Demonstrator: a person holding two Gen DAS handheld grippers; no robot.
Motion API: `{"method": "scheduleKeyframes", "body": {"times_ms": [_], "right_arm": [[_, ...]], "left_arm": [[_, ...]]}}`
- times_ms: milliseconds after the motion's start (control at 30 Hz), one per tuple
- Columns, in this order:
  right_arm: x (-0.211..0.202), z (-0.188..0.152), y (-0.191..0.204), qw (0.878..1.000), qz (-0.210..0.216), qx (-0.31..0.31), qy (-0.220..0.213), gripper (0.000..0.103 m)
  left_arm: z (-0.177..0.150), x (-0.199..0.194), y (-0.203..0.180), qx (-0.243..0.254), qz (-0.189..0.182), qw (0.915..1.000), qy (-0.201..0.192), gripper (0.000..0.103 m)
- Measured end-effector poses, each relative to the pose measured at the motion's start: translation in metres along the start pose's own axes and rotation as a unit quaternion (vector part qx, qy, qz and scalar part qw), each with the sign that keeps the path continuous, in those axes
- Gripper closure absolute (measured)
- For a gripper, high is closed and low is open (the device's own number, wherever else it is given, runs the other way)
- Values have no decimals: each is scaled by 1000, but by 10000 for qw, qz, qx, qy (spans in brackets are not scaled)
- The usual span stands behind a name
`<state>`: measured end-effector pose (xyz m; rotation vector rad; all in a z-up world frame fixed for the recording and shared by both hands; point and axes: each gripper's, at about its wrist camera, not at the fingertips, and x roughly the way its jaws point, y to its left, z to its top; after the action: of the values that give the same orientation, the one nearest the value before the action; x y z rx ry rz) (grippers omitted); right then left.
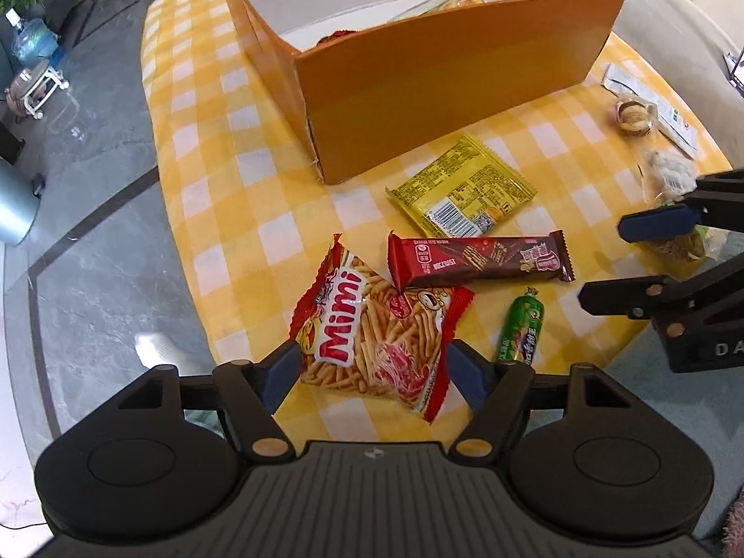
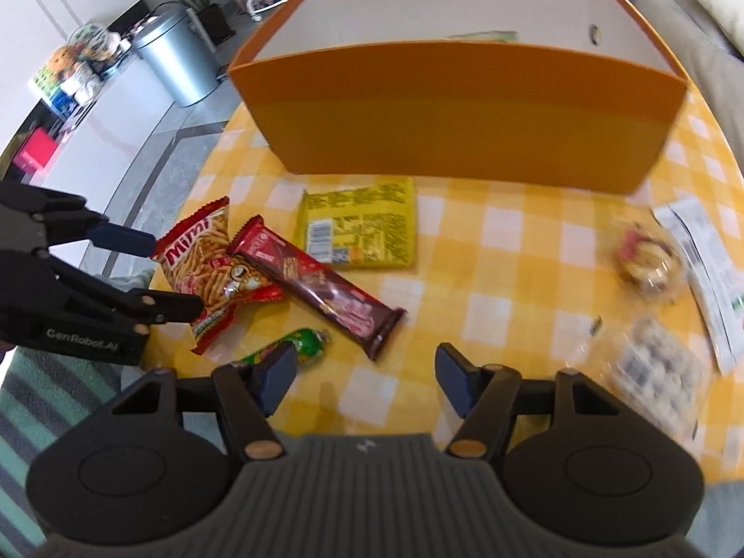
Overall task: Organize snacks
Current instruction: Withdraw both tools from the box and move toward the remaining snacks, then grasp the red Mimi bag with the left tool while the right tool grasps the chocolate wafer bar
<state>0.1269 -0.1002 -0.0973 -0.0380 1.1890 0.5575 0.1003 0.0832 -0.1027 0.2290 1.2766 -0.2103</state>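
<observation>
An orange box (image 1: pixel 432 97) (image 2: pixel 455 107) stands on the yellow checked cloth with a few snacks inside. In front of it lie a yellow packet (image 1: pixel 460 188) (image 2: pixel 360 225), a brown-red chocolate bar (image 1: pixel 479 258) (image 2: pixel 321 281), a red Mimi snack bag (image 1: pixel 372 330) (image 2: pixel 211 269) and a small green sausage snack (image 1: pixel 521 328) (image 2: pixel 302 344). My left gripper (image 1: pixel 374 372) (image 2: pixel 174 274) is open, its fingers either side of the Mimi bag's near edge. My right gripper (image 2: pixel 365 379) (image 1: pixel 618 265) is open and empty above the cloth, near the green snack.
Clear-wrapped pastries (image 2: pixel 648 260) (image 2: pixel 651 362) and a white paper packet (image 2: pixel 711 260) lie at the right of the table. A metal bin (image 2: pixel 179 56) and a water bottle (image 1: pixel 32 39) stand on the floor beyond the table's left edge (image 1: pixel 162 176).
</observation>
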Motion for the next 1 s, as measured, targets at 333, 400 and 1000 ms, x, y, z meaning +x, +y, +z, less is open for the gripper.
{"method": "scheduleKeyframes", "body": {"times_ms": [333, 400, 1000], "right_arm": [[36, 19, 17, 9963, -55, -844, 122, 46], [42, 22, 20, 9946, -82, -1023, 176, 46], [59, 24, 36, 9870, -207, -1570, 261, 68]], "left_arm": [[3, 18, 7, 66, -173, 9996, 234, 15], [4, 21, 7, 99, -188, 9994, 269, 15], [6, 31, 11, -78, -346, 9990, 281, 12]]}}
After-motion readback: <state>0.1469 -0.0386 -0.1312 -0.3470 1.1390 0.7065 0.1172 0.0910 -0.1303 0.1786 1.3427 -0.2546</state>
